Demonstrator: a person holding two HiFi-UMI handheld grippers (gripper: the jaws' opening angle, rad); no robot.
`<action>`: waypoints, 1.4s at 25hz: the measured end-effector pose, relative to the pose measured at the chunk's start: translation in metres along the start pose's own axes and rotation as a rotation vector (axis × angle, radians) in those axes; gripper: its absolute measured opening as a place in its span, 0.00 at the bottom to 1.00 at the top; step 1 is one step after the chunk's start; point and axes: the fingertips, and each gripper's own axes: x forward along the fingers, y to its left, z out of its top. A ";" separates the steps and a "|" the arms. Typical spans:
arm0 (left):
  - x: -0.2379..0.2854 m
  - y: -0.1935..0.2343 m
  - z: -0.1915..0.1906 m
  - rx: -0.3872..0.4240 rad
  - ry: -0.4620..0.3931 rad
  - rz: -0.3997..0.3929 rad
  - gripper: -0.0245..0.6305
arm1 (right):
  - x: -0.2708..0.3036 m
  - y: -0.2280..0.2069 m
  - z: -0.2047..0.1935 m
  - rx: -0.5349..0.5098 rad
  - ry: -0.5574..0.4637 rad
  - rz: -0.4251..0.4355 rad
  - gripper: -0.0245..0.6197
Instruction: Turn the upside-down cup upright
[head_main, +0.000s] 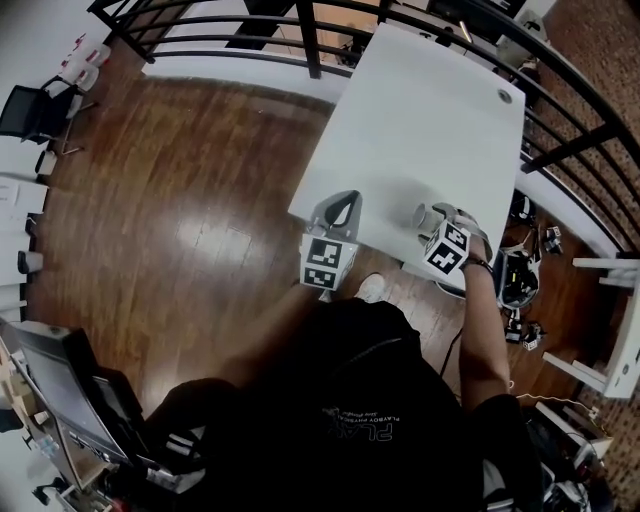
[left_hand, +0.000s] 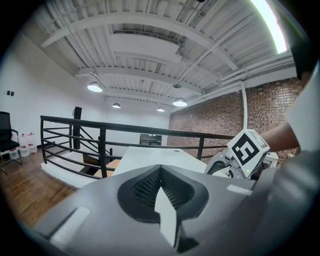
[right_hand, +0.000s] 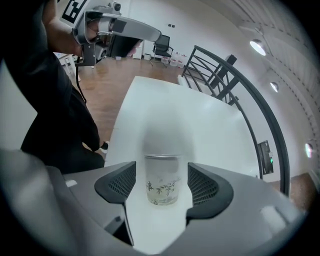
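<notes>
1. While the right gripper (right_hand: 161, 180) points down at the white table (right_hand: 200, 125), its jaws sit wide apart, gripping nothing;
2. the cup (right_hand: 162, 189) stands rim-up right between them, with a gap to each pad;
3. the left gripper (left_hand: 161, 192), off to its left, has its jaws closed together and empty.

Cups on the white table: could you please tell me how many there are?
1. The cup stands on the white table, near its front edge, between the right gripper's open jaws, untouched. None looks hidden.
</notes>
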 end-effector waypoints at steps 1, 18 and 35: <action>0.000 0.000 0.000 -0.003 0.000 0.000 0.03 | 0.002 0.000 -0.001 -0.003 0.006 0.006 0.56; -0.004 0.004 -0.005 -0.036 0.003 0.009 0.03 | 0.013 0.004 0.002 -0.013 0.074 0.062 0.55; 0.003 0.002 -0.007 -0.036 0.020 -0.002 0.03 | 0.002 -0.006 0.013 0.036 -0.010 -0.004 0.48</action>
